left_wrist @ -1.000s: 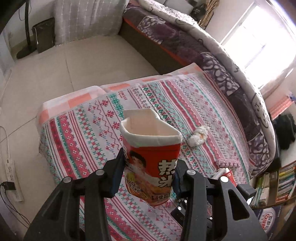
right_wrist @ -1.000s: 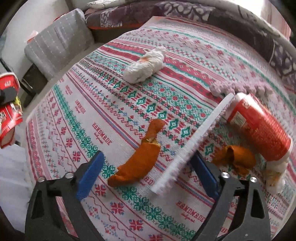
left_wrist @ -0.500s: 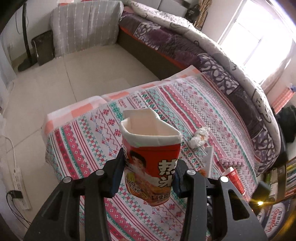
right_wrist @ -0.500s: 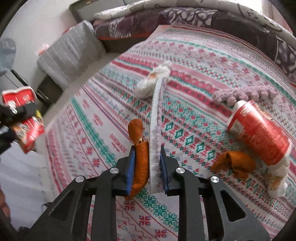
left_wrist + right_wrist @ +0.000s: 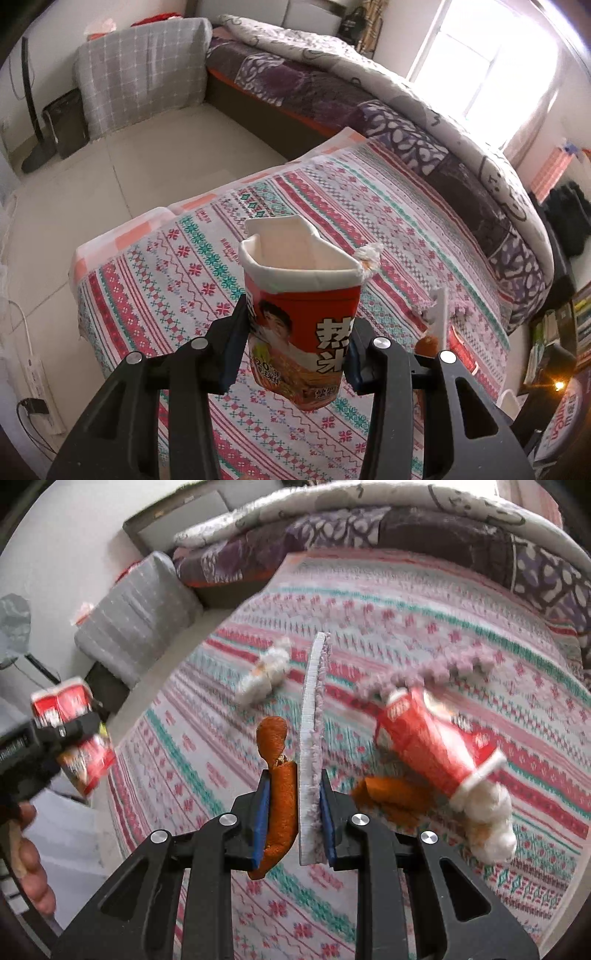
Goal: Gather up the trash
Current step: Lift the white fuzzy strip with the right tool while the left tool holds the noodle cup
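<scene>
Orange peel (image 5: 283,805) and a white foam strip (image 5: 312,738) are pinched together in the right tool (image 5: 291,812), whose jaws closed within the last second. The left tool (image 5: 295,354) grips a red noodle cup (image 5: 301,317) upright above the patterned worktop (image 5: 369,221). Right of the right tool lies a red cup (image 5: 432,738).

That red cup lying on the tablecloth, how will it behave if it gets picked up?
The red cup lies on its side, so a nudge may roll it. It looks like thin paper, probably light and crushable. The tissue stuffed in its mouth might drop out.
</scene>
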### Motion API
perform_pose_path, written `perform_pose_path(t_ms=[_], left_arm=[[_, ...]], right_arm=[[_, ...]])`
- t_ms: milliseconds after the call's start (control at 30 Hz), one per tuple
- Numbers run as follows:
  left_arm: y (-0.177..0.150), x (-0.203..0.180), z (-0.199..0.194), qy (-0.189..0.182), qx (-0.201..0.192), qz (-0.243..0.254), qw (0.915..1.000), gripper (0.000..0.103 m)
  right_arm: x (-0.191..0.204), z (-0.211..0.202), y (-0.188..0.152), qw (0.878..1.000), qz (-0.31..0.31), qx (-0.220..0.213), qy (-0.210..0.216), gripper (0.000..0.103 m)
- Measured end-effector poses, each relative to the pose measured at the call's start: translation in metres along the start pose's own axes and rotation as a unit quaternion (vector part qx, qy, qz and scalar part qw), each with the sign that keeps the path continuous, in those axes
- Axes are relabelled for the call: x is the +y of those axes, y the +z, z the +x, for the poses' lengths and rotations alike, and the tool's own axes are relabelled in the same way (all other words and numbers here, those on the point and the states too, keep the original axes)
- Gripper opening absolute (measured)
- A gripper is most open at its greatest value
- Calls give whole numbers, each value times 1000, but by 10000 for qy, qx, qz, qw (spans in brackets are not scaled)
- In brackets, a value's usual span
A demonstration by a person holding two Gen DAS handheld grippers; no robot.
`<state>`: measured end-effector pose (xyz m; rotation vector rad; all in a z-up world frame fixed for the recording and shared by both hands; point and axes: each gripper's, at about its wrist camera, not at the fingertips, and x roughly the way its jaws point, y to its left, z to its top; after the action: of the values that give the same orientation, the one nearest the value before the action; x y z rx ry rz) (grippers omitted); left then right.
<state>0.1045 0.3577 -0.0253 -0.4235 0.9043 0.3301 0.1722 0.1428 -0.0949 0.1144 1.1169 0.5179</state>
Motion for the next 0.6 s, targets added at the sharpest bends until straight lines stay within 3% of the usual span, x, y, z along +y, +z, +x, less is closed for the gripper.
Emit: perform_pose_path(t_ms=[300, 467, 600], left_arm=[[3, 9, -1, -59, 17, -120, 9999, 44], [4, 17, 2, -61, 88, -217, 9997, 44], [4, 24, 3, -45, 108, -269, 9996, 44]], right_arm=[[0, 39, -27, 9966, 48, 822, -39, 30], [-1, 42, -20, 9975, 236, 665, 52, 57], [-4, 45, -14, 9979, 308, 567, 30, 55]])
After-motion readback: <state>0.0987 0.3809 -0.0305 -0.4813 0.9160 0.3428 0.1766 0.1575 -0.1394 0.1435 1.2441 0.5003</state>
